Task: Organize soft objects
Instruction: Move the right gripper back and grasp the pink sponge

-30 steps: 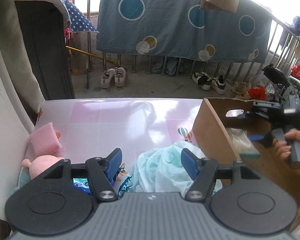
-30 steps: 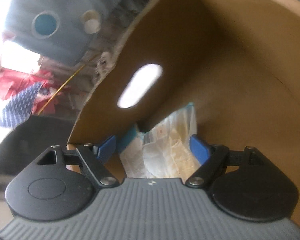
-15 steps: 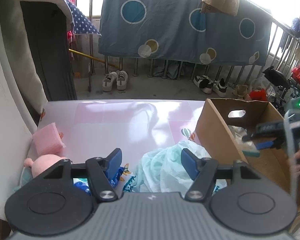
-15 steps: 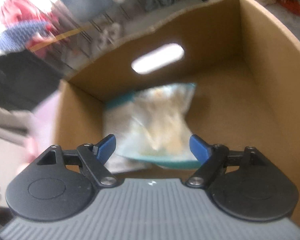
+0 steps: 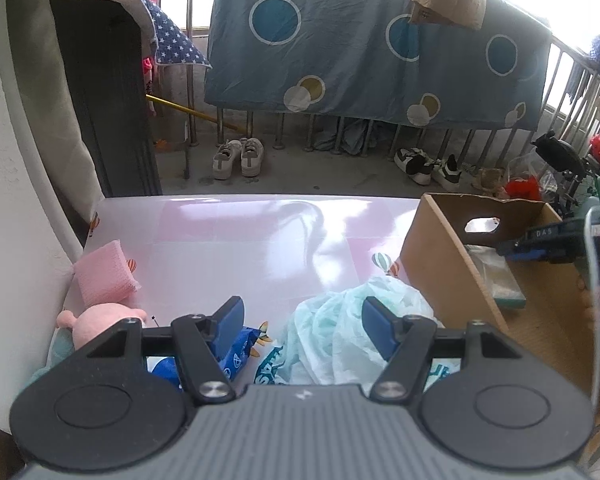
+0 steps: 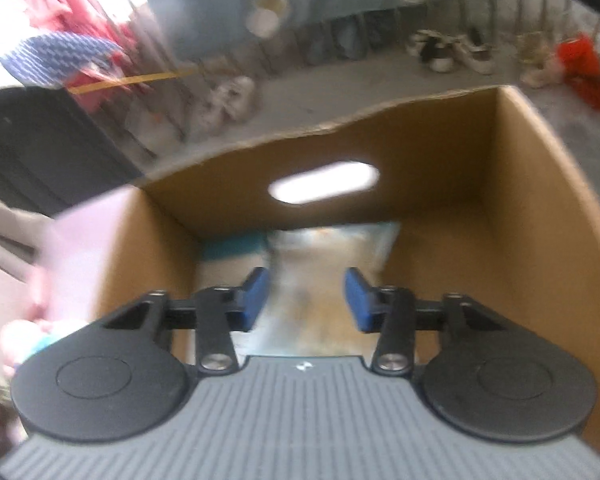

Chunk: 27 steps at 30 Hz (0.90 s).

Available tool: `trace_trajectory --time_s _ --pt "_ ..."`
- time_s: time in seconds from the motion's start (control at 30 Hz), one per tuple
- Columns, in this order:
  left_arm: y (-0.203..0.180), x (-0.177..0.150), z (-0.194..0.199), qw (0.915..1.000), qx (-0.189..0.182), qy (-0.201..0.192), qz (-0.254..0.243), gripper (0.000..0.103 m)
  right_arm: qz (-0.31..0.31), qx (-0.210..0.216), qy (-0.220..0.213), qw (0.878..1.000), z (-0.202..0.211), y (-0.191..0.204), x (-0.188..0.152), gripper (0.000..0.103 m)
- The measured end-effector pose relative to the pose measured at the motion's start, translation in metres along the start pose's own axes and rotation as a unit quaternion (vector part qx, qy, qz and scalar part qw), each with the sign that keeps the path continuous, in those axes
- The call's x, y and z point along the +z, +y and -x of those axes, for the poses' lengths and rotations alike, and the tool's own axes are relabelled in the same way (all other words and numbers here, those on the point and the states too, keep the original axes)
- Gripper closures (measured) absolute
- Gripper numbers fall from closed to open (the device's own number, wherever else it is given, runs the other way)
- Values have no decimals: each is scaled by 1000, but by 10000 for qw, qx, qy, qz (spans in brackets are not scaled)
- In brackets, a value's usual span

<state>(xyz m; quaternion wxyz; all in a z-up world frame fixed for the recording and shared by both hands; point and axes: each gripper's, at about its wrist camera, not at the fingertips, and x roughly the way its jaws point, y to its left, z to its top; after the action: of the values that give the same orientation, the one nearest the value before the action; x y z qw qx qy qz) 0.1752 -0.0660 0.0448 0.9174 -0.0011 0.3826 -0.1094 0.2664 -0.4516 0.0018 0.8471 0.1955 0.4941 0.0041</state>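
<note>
My left gripper [image 5: 302, 322] hovers open over a crumpled pale teal cloth [image 5: 336, 332] on the pink table [image 5: 240, 240]. Left of the cloth lie a blue printed soft toy [image 5: 240, 354], a pink plush [image 5: 96, 322] and a small pink cushion [image 5: 104, 274]. At the table's right stands an open cardboard box [image 5: 436, 264] holding a clear plastic bag with a teal edge [image 5: 496, 276]. My right gripper [image 6: 307, 292] hangs over the box [image 6: 540, 200], above the bag [image 6: 332, 240]. Its jaws are closing with nothing gripped between them.
The table's left edge runs along a white wall. Beyond the far edge is a balcony floor with pairs of shoes [image 5: 238, 158], a railing and a hanging blue sheet [image 5: 360, 40]. A hand [image 5: 596, 300] holds the right gripper's handle beside the box.
The right gripper let the bag drop into the box, rolled upright, rose a little and narrowed its jaws. The left gripper stayed over the teal cloth.
</note>
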Motion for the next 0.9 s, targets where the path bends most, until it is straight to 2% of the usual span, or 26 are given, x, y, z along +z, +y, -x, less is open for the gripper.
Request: trace_trajectory --time_s 0.03,0.07,0.17,0.27,0.33,0.4,0.5,0.53,0.63,0.73,0.8,0.9 --pt "1 -1 0 10000 17 15 7 36 -62 193 74 9998 -5 -1 -1 84" --pt "2 -2 0 10000 33 26 17 36 -88 241 177 9995 -10 -2 -3 84" --pt "7 -5 0 9999 93 69 59 37 -271 -14 742 9969 -38 -7 -20 89" --pt "15 -8 3 9998 158 78 110 36 -377 22 652 9972 -30 -12 -21 91" --pt "21 -10 5 9996 224 62 131 37 -395 61 556 9977 -20 -10 -18 87" --pt "27 -13 9 9994 304 5 162 36 -447 114 462 9979 -7 -8 -14 86" --pt "37 -22 16 9988 409 -81 259 36 -434 358 345 9978 15 1 -8 85" --pt "41 -25 17 9985 455 -96 287 36 -411 449 295 9977 22 6 -5 81" --pt "51 -37 24 9966 738 -216 304 36 -313 787 149 9963 49 29 3 75" --pt "61 -53 36 9904 1249 -496 312 36 -87 1179 104 9929 65 71 11 65" --pt "71 -64 41 9859 1518 -600 360 35 109 1451 177 9892 70 107 12 55" --pt "89 -77 45 9797 1837 -607 525 35 493 1830 473 9807 56 169 11 50"
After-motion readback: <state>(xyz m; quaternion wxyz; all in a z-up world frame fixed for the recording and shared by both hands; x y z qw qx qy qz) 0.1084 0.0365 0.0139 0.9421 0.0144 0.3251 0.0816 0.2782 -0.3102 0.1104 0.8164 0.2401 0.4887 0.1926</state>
